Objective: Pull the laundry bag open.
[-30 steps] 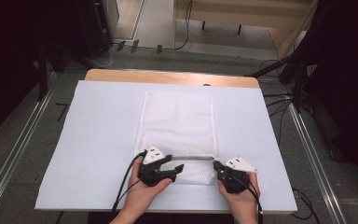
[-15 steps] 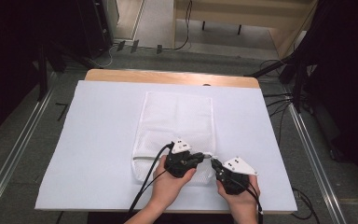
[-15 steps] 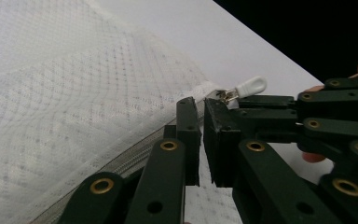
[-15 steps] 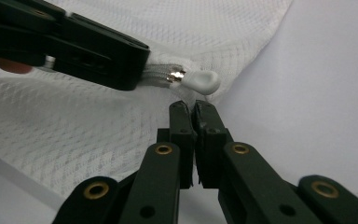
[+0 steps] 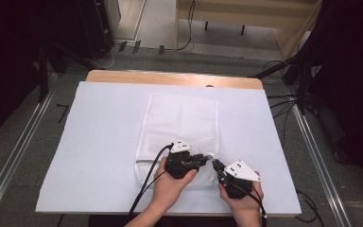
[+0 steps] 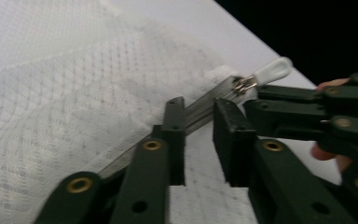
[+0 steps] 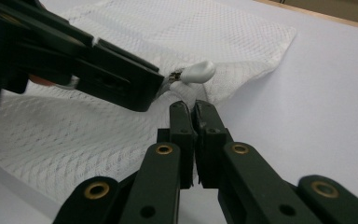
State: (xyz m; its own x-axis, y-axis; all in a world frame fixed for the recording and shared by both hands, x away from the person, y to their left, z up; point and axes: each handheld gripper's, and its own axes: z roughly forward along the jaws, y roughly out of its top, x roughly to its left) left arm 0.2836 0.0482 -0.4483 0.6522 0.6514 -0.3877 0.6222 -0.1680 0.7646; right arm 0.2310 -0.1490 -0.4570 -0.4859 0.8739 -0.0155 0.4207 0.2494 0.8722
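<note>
A white mesh bag [image 5: 184, 123] lies flat on the white table cover [image 5: 99, 142], its zipper [image 6: 205, 105] along the near edge. In the left gripper view the grey zipper strip runs up between my left gripper's [image 6: 198, 116] open jaws, and the white zipper pull [image 6: 272, 71] lies just beyond their tips. My right gripper [image 7: 195, 109] is shut on the mesh at the bag's near right corner, right below the pull [image 7: 198, 71]. In the high view the left gripper [image 5: 207, 158] and the right gripper [image 5: 216, 164] nearly meet tip to tip.
The wooden table's far edge [image 5: 170, 78] shows beyond the cover. Metal rails [image 5: 23, 142] run along the floor on both sides, and cables [image 5: 283, 101] lie at the right. Bare cover spreads left and right of the bag.
My left gripper has slid to the right along the bag's near edge, from the left corner up to the right gripper. The right gripper has stayed put.
</note>
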